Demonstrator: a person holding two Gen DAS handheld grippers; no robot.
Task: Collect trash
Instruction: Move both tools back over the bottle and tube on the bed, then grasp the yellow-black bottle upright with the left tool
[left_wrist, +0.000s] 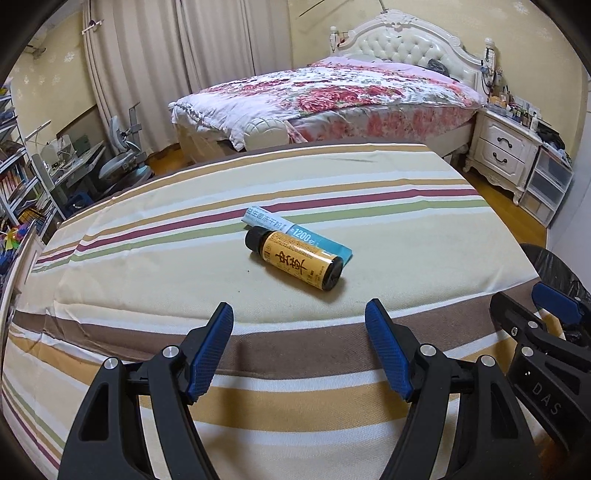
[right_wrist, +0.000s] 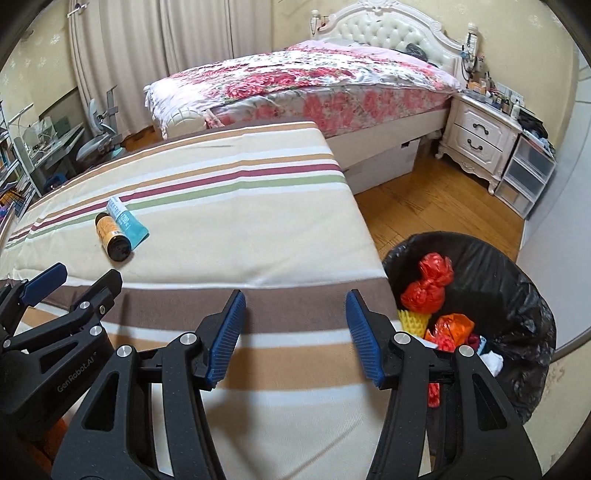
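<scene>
Both the left tongs (left_wrist: 299, 319) and the right tongs (right_wrist: 295, 308) stand open and empty above the striped cloth-covered surface (left_wrist: 147, 258). Ahead of the left tongs lies a small orange-labelled dark bottle (left_wrist: 293, 258) touching a pale blue paper sachet (left_wrist: 295, 230); the black-lined trash bin (right_wrist: 517, 295) sits right of the right tongs.

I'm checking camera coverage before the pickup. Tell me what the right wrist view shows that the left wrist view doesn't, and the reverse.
Only the right wrist view: the contents of the bin, including red bags, plus the floor beside the striped surface.
Only the left wrist view: the bottle close up, lying ahead of the open left tongs.
Both: the bottle lying against the blue packet, each other's tongs, the floral bed, and the right tongs empty.
</scene>
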